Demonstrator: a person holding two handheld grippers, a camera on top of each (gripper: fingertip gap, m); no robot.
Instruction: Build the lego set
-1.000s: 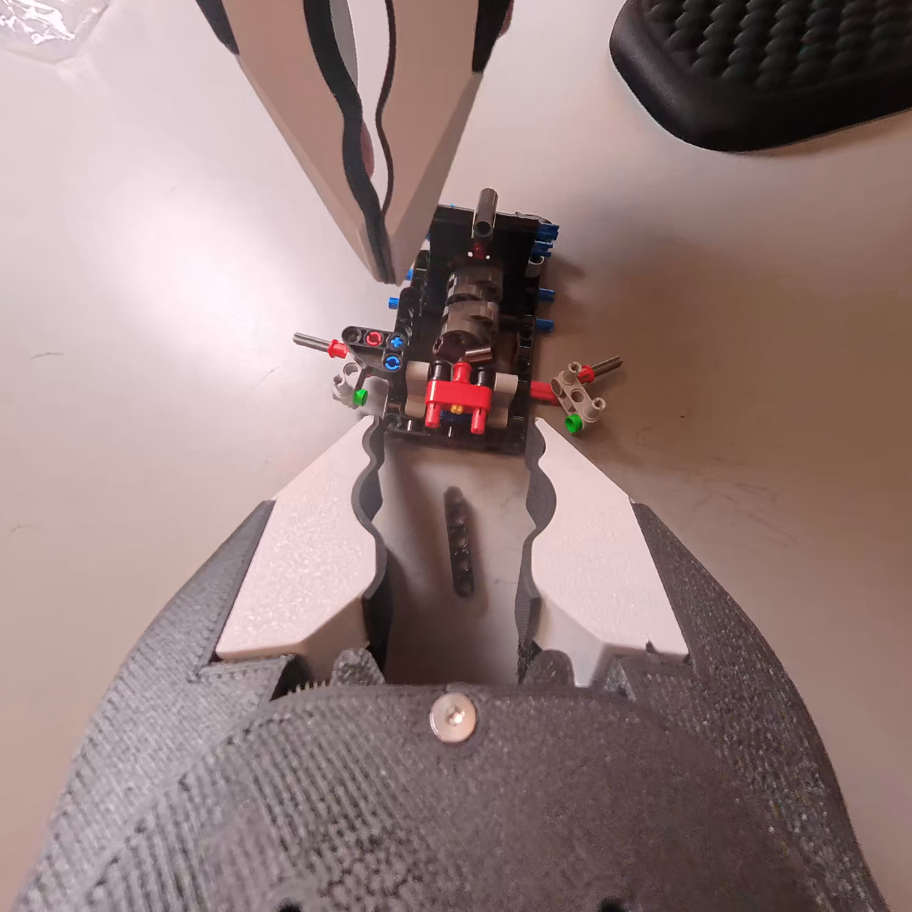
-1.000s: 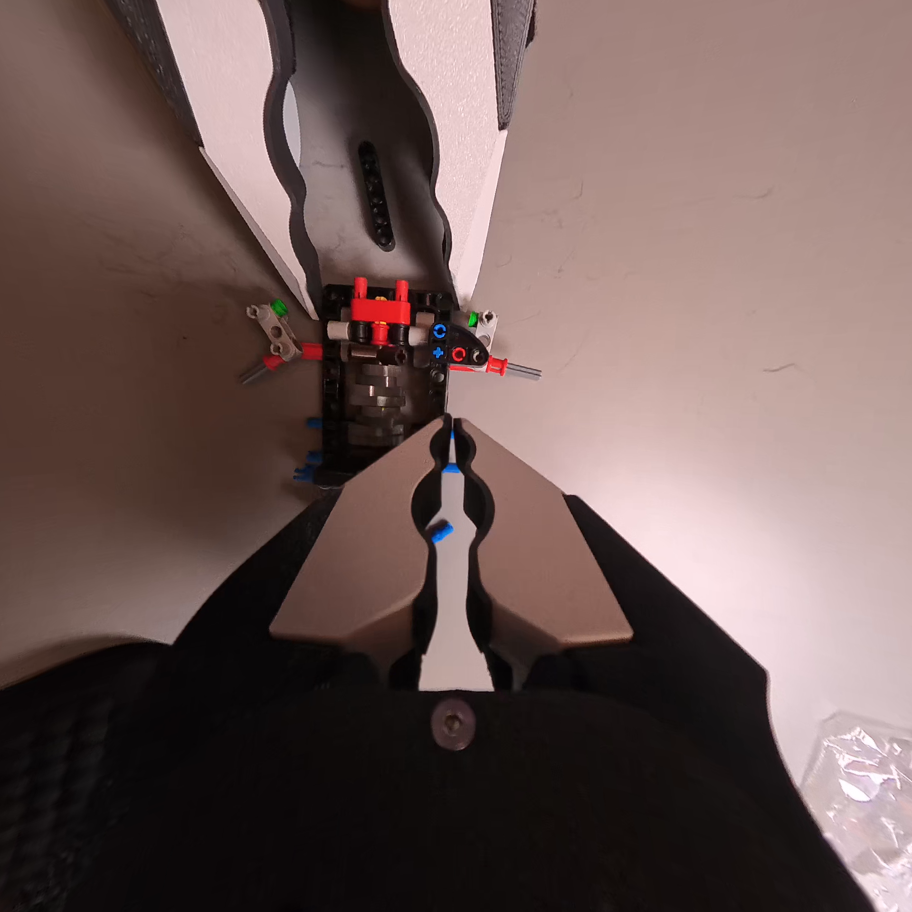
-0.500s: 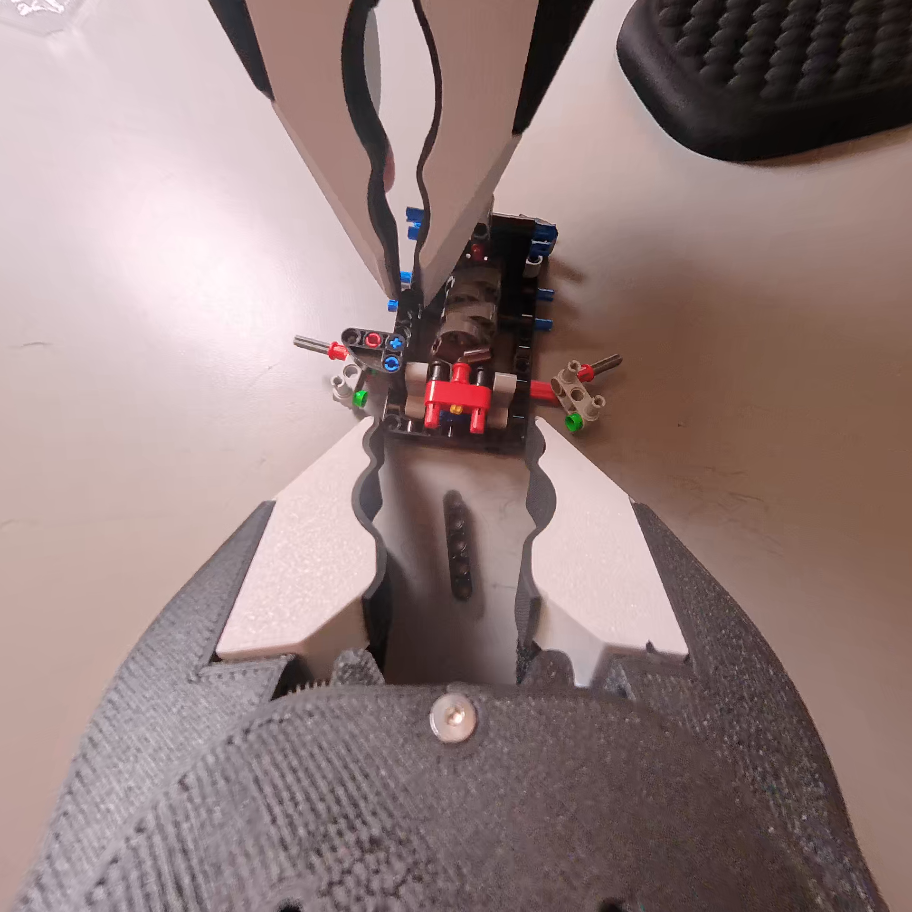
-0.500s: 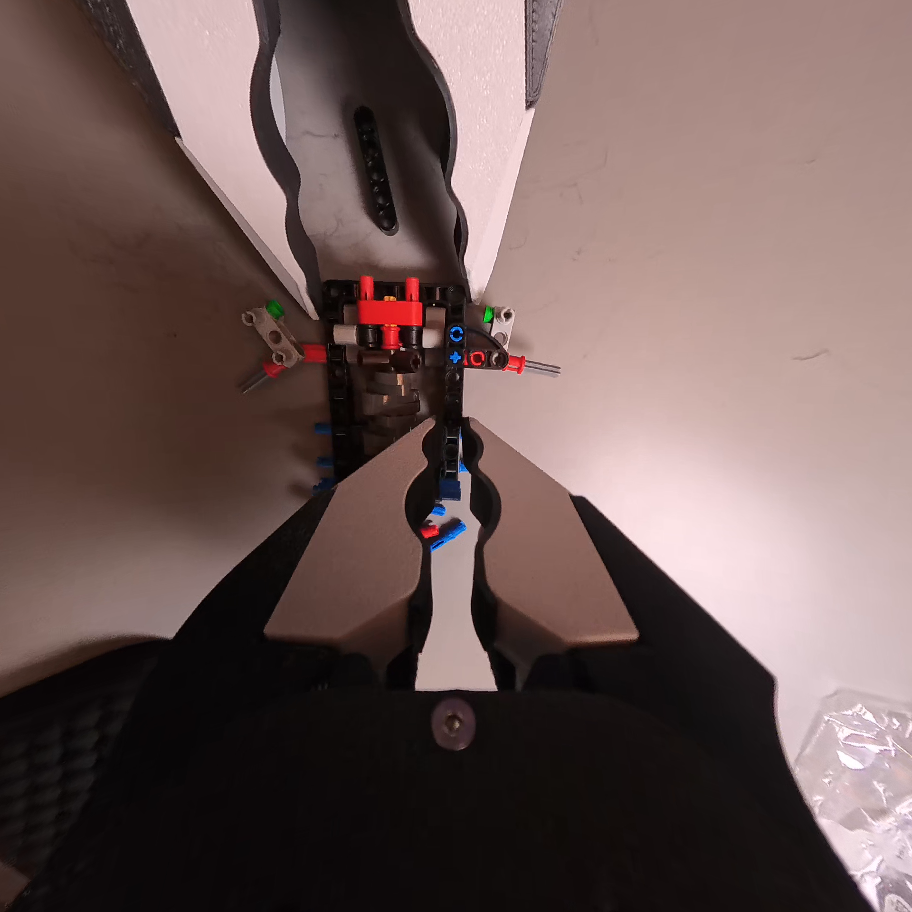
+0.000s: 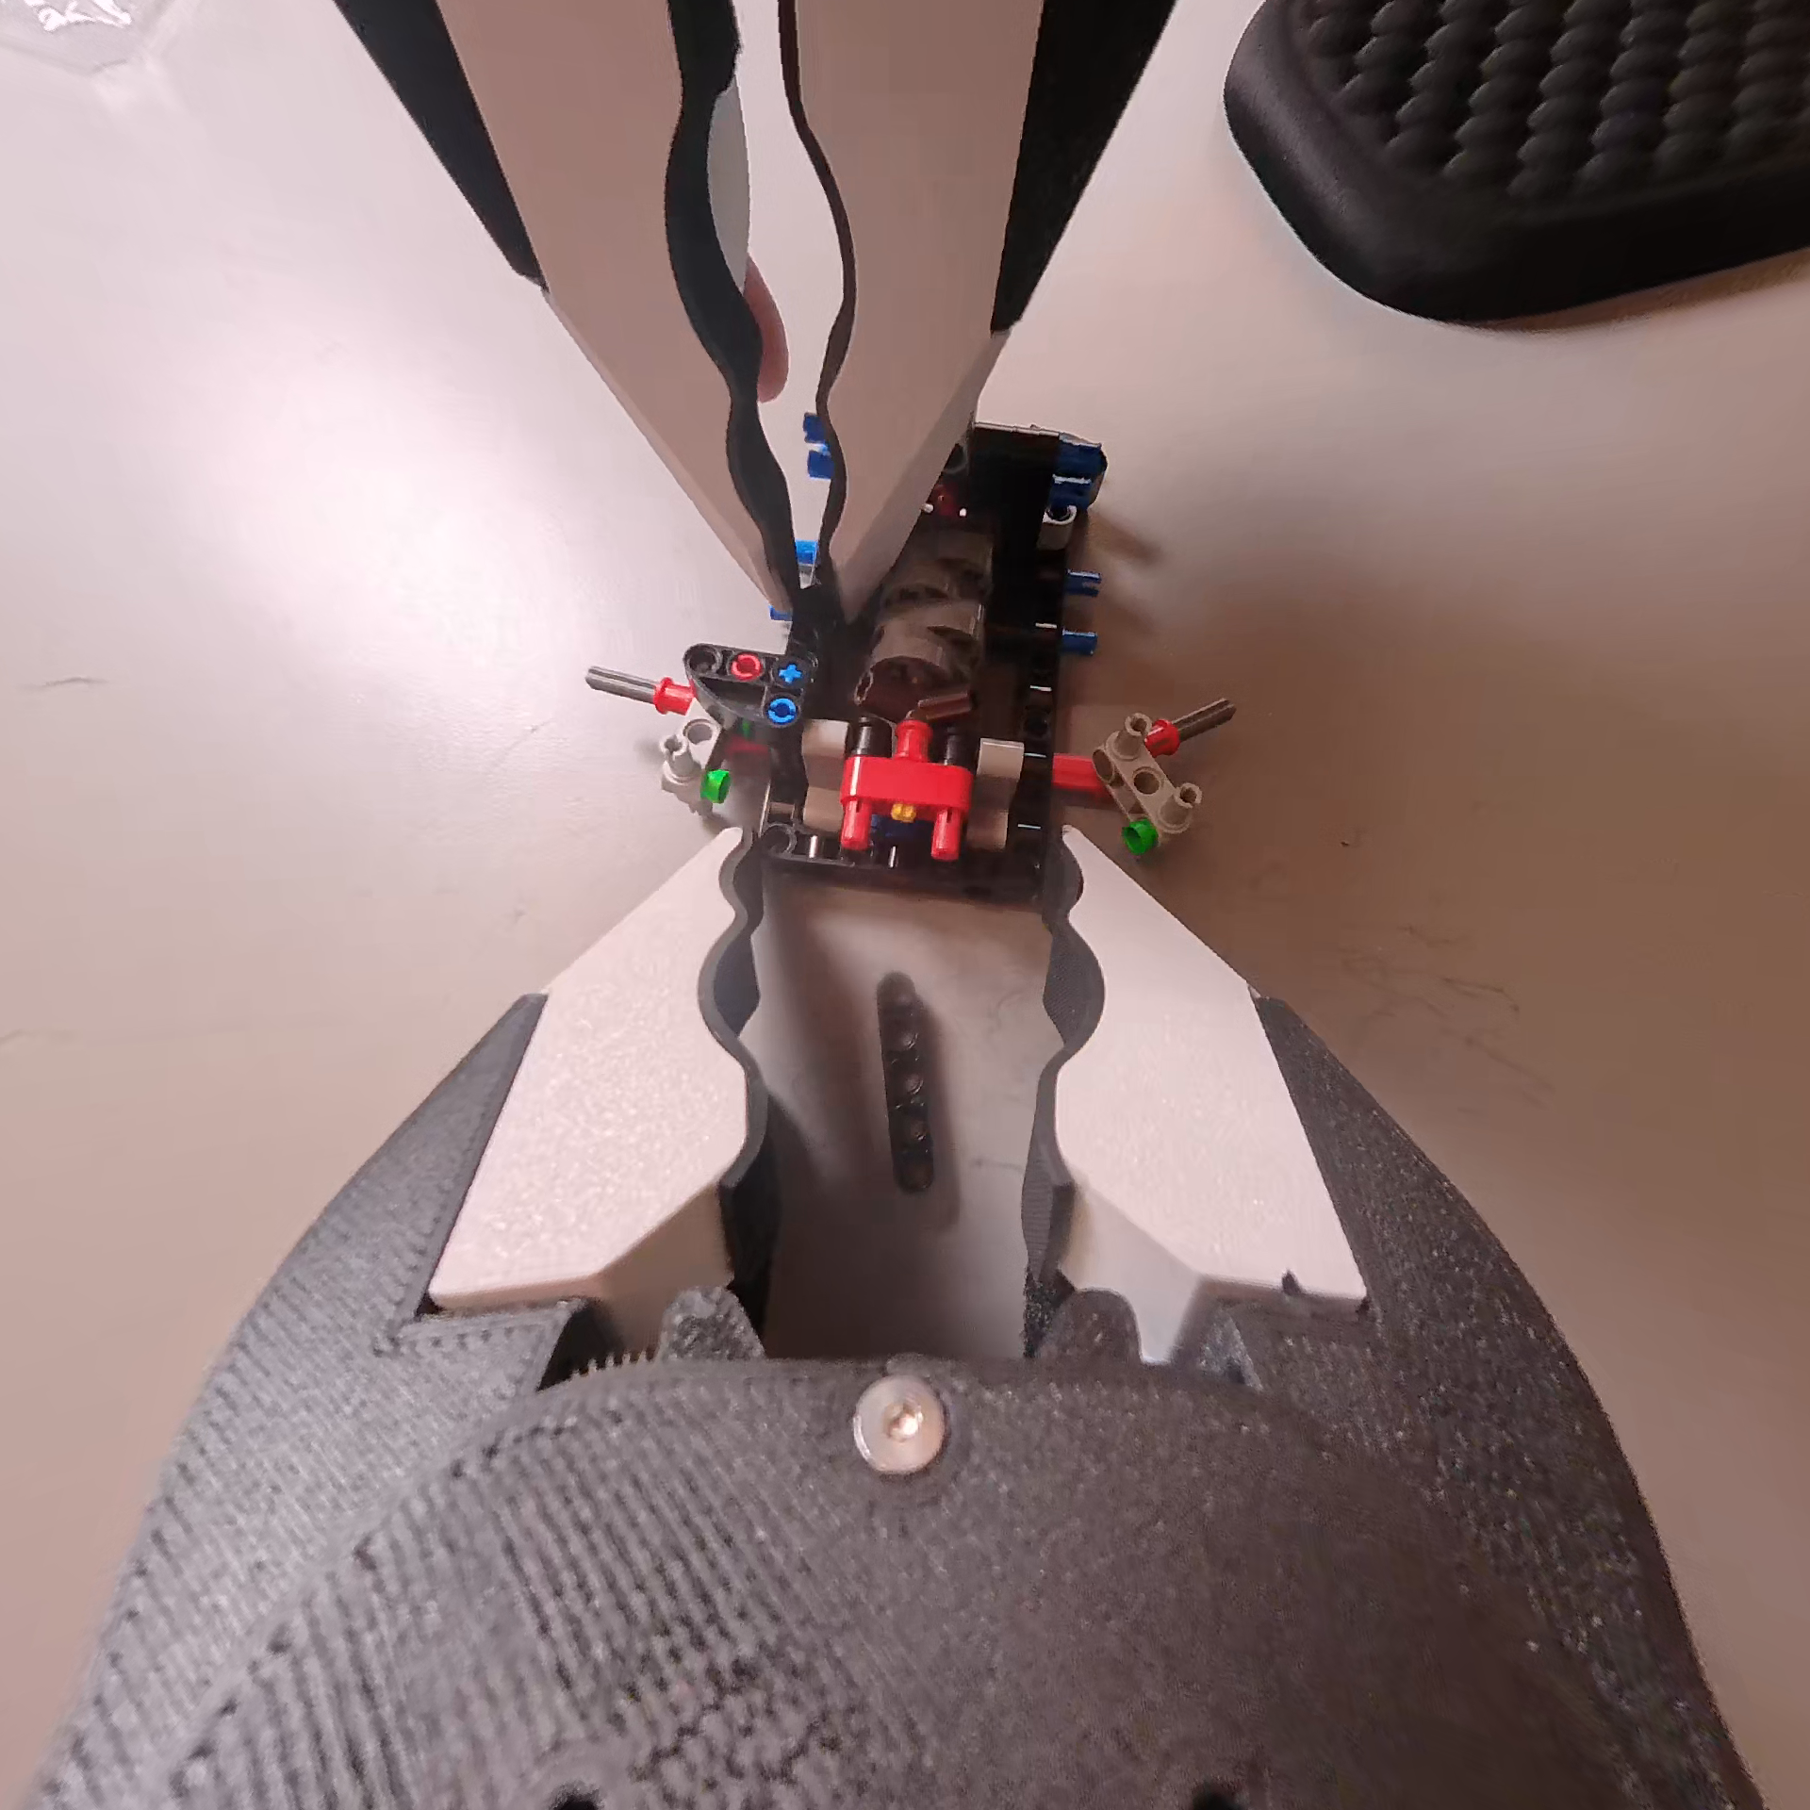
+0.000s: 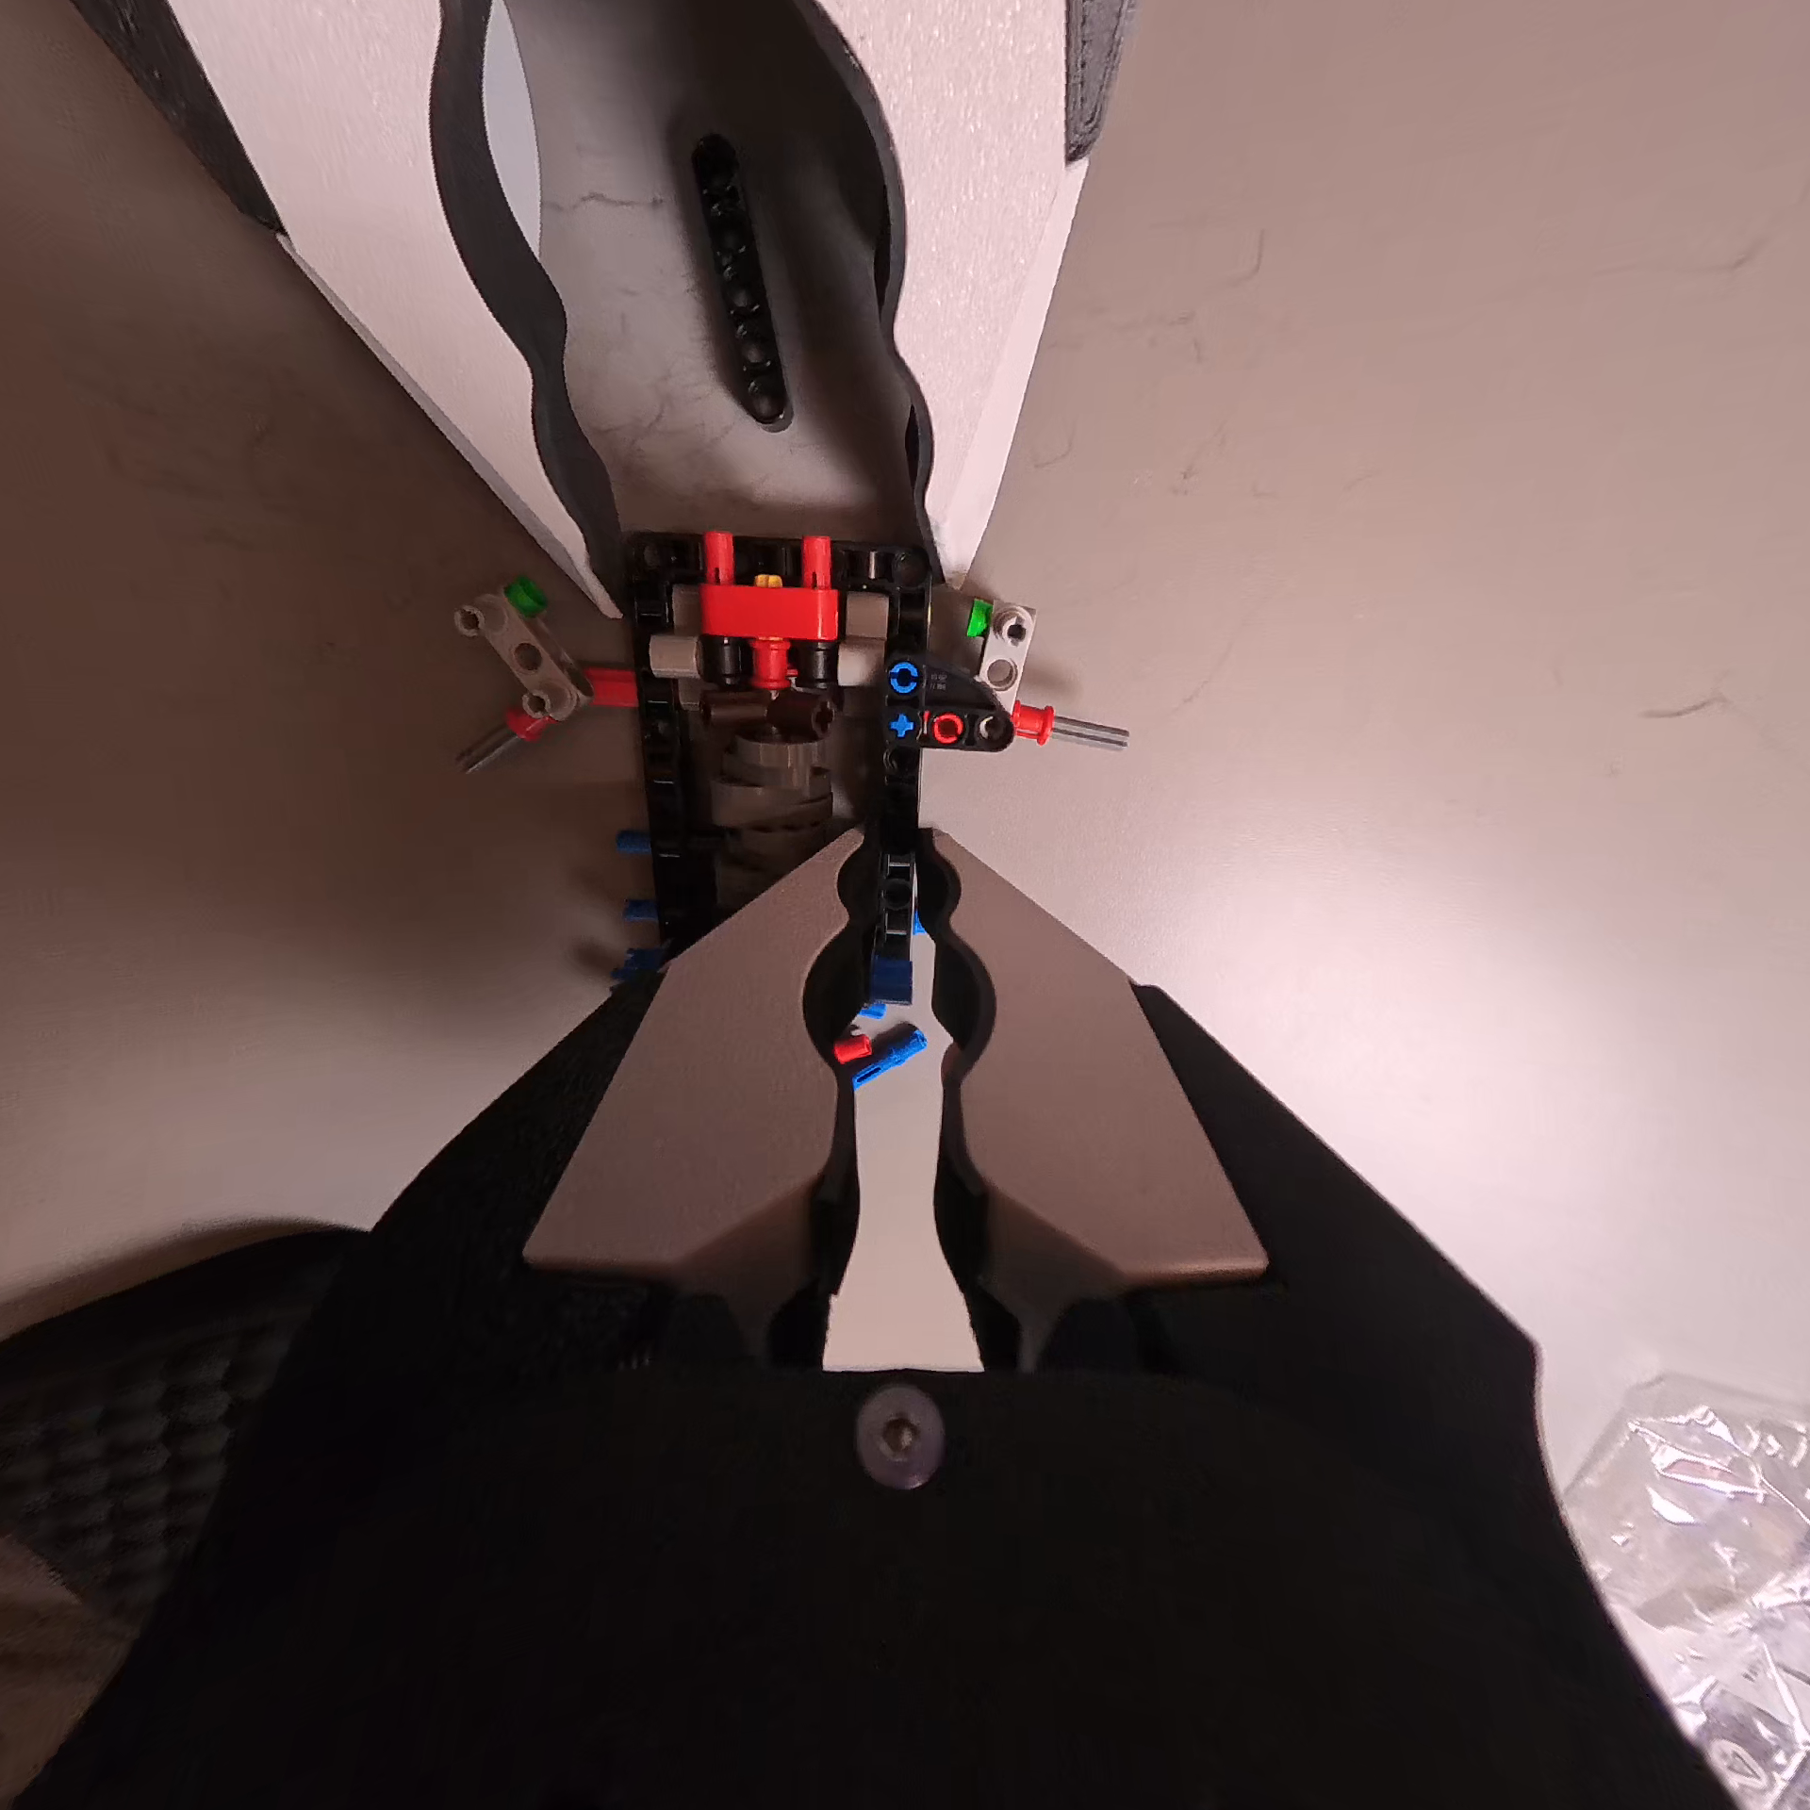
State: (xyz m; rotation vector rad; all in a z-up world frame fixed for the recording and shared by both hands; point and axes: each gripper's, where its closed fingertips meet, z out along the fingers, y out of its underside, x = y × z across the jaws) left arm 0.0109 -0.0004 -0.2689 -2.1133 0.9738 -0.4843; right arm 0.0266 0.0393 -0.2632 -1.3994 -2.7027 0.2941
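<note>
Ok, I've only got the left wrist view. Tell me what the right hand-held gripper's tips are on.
Observer: In the right wrist view, the right hand-held gripper has one tip on each side of the black side beam of the lego frame and seems to be pinching it.
Operator: Report anything loose under it.
Observer: A short red pin lies on the table between its fingers, next to a blue pin and just behind the frame's end.
</note>
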